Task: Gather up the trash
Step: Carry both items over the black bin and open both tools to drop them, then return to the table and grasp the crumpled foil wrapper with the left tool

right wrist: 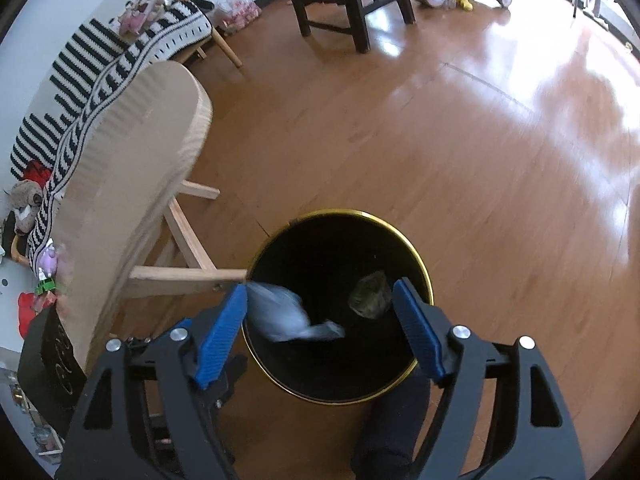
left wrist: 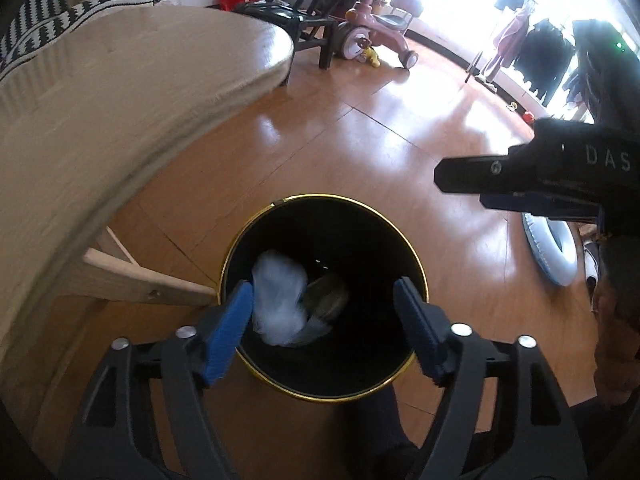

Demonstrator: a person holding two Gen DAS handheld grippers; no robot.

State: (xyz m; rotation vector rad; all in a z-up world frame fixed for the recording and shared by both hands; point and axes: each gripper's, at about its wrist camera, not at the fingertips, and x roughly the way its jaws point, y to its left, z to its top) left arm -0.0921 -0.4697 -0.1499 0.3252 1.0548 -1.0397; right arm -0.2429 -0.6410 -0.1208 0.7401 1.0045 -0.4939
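A crumpled white plastic wrapper (left wrist: 280,298) is being dropped, below both wide-open, empty jaws, into the round black gold-rimmed bin (left wrist: 416,268).

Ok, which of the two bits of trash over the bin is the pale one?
The white crumpled plastic bag, on the left side of the bin beside the left gripper's left finger. The other piece, right of it, is dark olive-brown.

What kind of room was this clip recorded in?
Most likely a home living room: a glossy wooden floor, a child's pink ride-on toy, a striped knitted throw over a chair, and clothes on a rack by the bright window.
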